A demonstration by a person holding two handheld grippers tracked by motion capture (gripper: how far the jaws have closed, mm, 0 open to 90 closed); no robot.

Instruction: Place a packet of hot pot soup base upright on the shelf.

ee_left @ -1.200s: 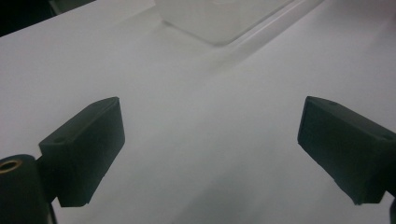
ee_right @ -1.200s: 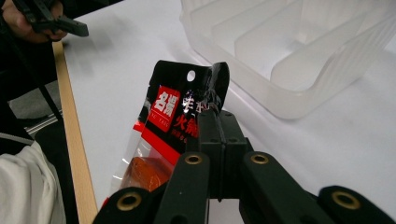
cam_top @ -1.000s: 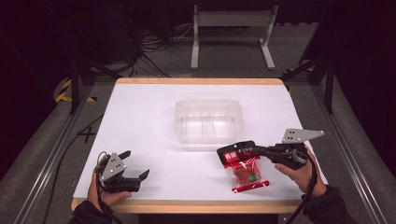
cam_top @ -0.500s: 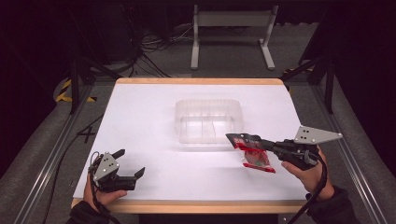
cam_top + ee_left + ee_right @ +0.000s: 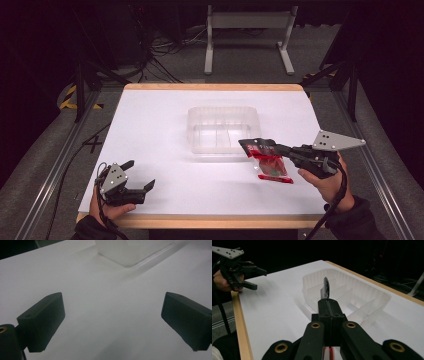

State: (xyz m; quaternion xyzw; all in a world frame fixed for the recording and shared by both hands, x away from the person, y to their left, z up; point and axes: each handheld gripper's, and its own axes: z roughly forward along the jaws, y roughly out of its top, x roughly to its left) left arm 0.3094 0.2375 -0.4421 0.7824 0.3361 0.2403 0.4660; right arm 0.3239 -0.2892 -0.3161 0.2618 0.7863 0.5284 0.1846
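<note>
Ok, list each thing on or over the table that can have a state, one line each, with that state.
red packet: gripped by its top edge, lifted off the table, hanging beside the tray's near right corner.
clear tray: upright on the table, compartments empty.
right gripper: shut on the red packet.
left gripper: open, holding nothing, low at the table's near left corner.

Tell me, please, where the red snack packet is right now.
In the high view the red snack packet hangs clamped in the right hand-held gripper, on the table's right side, just off the clear tray's near right corner.
</note>
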